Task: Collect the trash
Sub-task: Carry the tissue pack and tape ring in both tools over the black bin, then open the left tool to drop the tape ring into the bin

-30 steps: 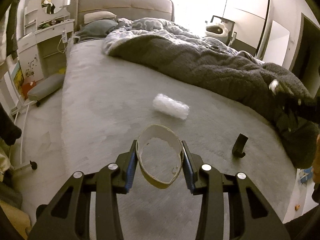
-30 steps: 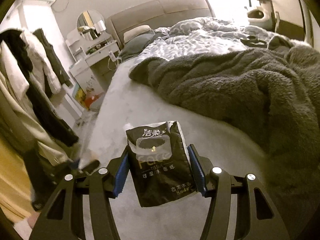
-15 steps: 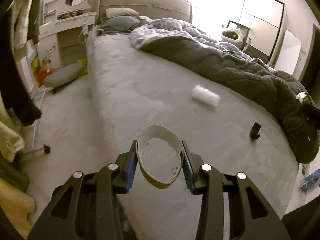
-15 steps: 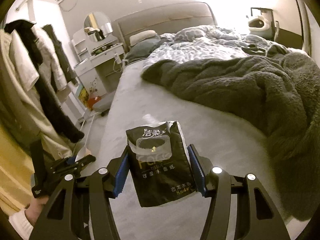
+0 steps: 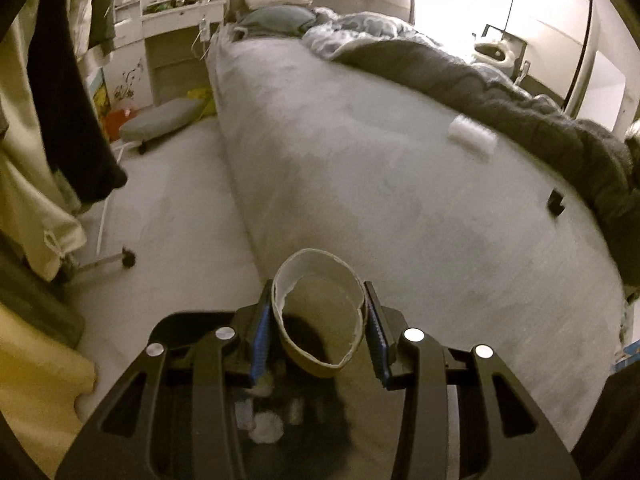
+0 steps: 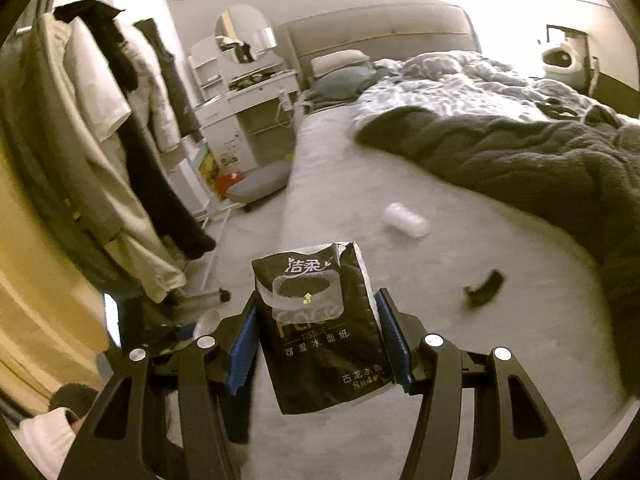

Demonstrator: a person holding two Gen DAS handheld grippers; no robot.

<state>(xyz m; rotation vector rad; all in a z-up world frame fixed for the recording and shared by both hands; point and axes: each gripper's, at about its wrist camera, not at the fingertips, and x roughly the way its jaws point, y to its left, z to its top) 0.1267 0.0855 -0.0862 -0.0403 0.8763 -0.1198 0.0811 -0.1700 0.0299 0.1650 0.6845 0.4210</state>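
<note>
My left gripper [image 5: 318,316] is shut on a squashed cardboard ring [image 5: 320,258], its blue pads pressing both sides. It hangs past the bed's edge, above a black bin [image 5: 188,320] on the floor that holds white crumpled scraps [image 5: 266,430]. My right gripper [image 6: 318,328] is shut on a black tissue pack [image 6: 320,344] with white print, held over the bed's near corner. On the grey bed sheet [image 6: 460,320] lie a white crumpled roll [image 6: 404,220] [image 5: 472,136] and a small black item [image 6: 484,288] [image 5: 556,202].
A dark fluffy blanket [image 6: 540,160] covers the bed's far side. Hanging clothes on a wheeled rack [image 6: 132,140] crowd the left. A low grey padded stool [image 5: 160,120] and a white dressing table [image 6: 248,112] stand by the bed head. A white sleeve [image 6: 44,436] shows at lower left.
Both views have swung left, off the bed and over the floor beside it. The black bin has come into view under my left gripper. Both grips hold as before.
</note>
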